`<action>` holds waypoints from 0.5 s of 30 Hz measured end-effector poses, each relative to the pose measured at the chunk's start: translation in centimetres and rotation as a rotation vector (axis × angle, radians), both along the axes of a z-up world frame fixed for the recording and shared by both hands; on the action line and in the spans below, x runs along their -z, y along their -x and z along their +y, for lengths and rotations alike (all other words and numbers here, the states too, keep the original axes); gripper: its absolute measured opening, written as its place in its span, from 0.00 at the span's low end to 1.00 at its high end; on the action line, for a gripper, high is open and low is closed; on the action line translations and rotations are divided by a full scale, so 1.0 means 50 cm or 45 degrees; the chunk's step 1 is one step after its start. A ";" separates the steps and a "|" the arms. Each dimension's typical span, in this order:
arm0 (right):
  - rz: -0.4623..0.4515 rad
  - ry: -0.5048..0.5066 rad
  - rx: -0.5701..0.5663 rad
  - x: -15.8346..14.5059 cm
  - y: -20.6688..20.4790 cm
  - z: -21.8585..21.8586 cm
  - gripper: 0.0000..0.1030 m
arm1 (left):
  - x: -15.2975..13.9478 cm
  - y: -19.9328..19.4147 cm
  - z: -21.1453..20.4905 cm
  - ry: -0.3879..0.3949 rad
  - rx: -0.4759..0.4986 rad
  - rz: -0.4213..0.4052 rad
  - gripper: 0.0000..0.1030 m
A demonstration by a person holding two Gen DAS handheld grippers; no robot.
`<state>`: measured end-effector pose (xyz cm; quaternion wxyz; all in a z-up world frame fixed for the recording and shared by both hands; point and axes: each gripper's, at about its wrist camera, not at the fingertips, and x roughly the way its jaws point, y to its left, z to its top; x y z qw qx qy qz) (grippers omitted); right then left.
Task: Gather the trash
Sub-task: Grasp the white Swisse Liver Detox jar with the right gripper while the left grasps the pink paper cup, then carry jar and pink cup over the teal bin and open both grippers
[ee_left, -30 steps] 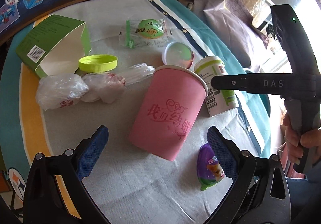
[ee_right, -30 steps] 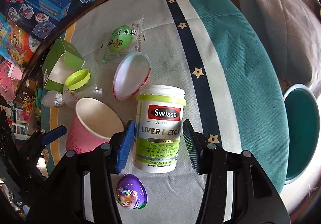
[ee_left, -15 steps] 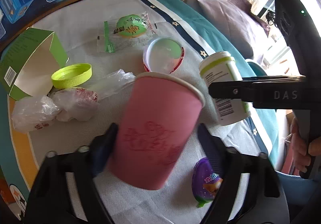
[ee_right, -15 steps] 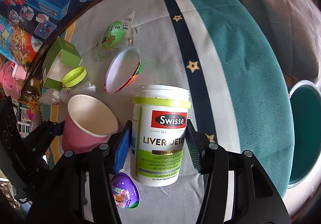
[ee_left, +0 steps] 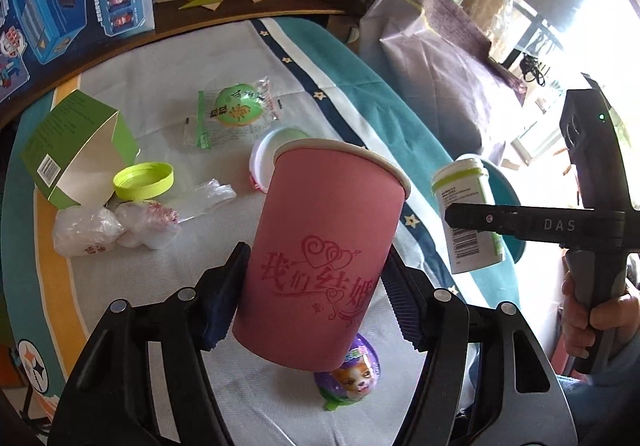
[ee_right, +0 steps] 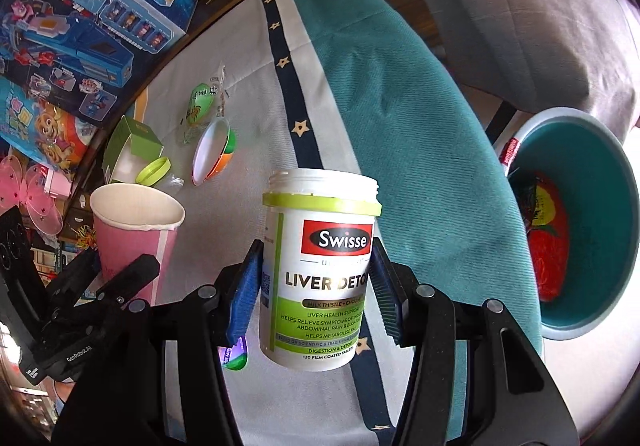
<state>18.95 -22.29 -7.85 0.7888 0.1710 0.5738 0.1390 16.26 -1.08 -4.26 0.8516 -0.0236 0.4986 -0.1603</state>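
Looking through left wrist: your left gripper [ee_left: 314, 298] clamps the pink paper cup [ee_left: 324, 254], lifted off the cloth [ee_left: 168, 86] over the purple toy egg [ee_left: 352, 374].
Leftovers: green lid [ee_left: 144, 180], plastic bags [ee_left: 116, 226].
Right wrist: your right gripper [ee_right: 316, 294] squeezes the Swisse bottle [ee_right: 320, 270], held up beside the teal bin [ee_right: 600, 214].

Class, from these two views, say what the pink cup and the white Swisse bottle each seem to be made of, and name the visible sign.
Pink cup: likely paper, matte, with rolled white rim and side seam. Swisse bottle: likely plastic, smooth and slightly glossy, with moulded threaded neck and wrapped label.
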 end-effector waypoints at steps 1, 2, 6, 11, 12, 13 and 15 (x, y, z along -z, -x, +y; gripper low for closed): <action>-0.010 -0.008 0.013 -0.004 0.005 -0.014 0.48 | -0.004 0.000 -0.013 -0.001 0.010 -0.001 0.65; -0.022 -0.012 0.030 -0.009 0.011 -0.030 0.48 | -0.009 0.000 -0.029 0.001 0.024 -0.001 0.65; -0.064 -0.034 0.115 -0.026 0.037 -0.116 0.48 | -0.025 0.000 -0.091 -0.005 0.087 -0.016 0.65; -0.092 -0.044 0.244 -0.031 0.078 -0.238 0.48 | -0.049 0.000 -0.192 -0.025 0.198 -0.064 0.65; -0.092 -0.050 0.272 -0.029 0.086 -0.263 0.48 | -0.051 0.000 -0.216 -0.032 0.222 -0.070 0.65; -0.093 -0.053 0.297 -0.027 0.094 -0.285 0.48 | -0.052 -0.001 -0.236 -0.036 0.242 -0.071 0.65; -0.098 -0.061 0.345 -0.024 0.111 -0.326 0.48 | -0.052 0.000 -0.279 -0.042 0.280 -0.070 0.65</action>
